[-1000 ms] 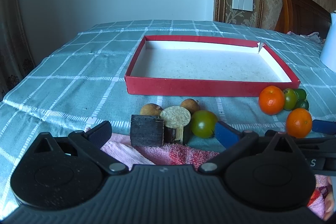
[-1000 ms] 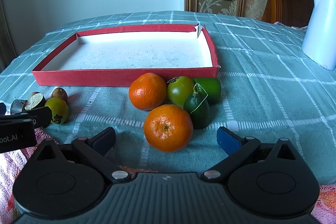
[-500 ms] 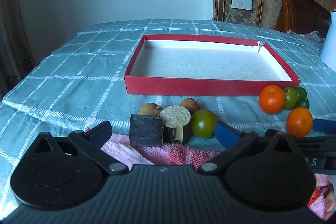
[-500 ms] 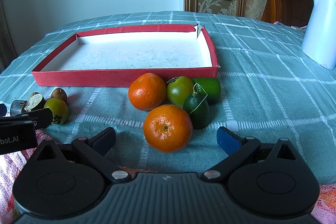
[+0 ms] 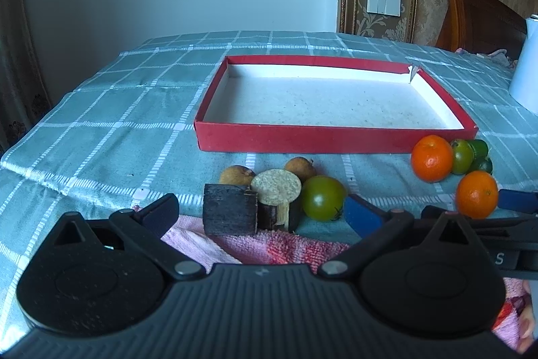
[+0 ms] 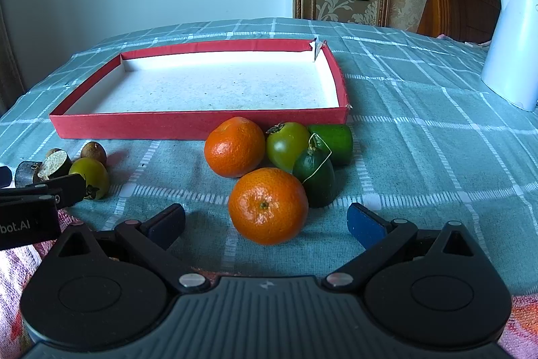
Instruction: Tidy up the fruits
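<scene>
A shallow red box [image 5: 336,142] [image 6: 201,123] with a white floor lies on the checked cloth. In the right wrist view two oranges [image 6: 268,205] [image 6: 234,146], a green tomato [image 6: 286,145] and two dark green fruits [image 6: 315,177] [image 6: 333,138] cluster in front of it. My right gripper [image 6: 265,221] is open, its fingertips flanking the near orange. In the left wrist view a green tomato [image 5: 322,197], two brown fruits [image 5: 237,175] [image 5: 300,168] and dark cut pieces [image 5: 230,213] with a pale round face [image 5: 275,186] sit just ahead of my open left gripper [image 5: 259,212].
A white kettle [image 6: 509,46] stands at the right on the cloth. A pink towel [image 5: 269,246] lies under both grippers at the near edge. A wooden headboard [image 5: 477,19] and patterned wall are behind. The table edge drops off at the left.
Both grippers have edged slightly; the fruits sit a little lower and nearer in the views. Nothing was taken hold of or let go.
</scene>
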The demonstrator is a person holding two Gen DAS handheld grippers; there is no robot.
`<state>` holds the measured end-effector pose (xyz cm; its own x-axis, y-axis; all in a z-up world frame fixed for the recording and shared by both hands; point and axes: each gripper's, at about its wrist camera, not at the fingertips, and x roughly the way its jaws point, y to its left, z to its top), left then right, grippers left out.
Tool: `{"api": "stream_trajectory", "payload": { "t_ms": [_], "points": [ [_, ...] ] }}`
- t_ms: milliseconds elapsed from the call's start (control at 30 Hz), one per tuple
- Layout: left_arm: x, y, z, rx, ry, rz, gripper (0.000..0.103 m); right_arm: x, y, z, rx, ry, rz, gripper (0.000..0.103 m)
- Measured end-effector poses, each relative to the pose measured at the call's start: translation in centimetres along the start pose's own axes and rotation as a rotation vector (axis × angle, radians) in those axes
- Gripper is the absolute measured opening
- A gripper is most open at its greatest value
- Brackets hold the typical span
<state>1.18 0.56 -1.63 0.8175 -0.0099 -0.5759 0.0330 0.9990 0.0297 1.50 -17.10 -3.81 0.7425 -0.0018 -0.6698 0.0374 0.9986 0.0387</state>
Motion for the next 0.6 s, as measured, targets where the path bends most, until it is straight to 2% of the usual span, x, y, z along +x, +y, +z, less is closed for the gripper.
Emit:
{"api": "stream_trajectory", "payload": {
  "t_ms": [600],
  "points": [
    [-0.37,-0.45,-0.31,0.003,-0.003,-0.008,0.103,0.06,-0.07,0.02,0.004,0.0,-0.001,0.103]
  ]
}}
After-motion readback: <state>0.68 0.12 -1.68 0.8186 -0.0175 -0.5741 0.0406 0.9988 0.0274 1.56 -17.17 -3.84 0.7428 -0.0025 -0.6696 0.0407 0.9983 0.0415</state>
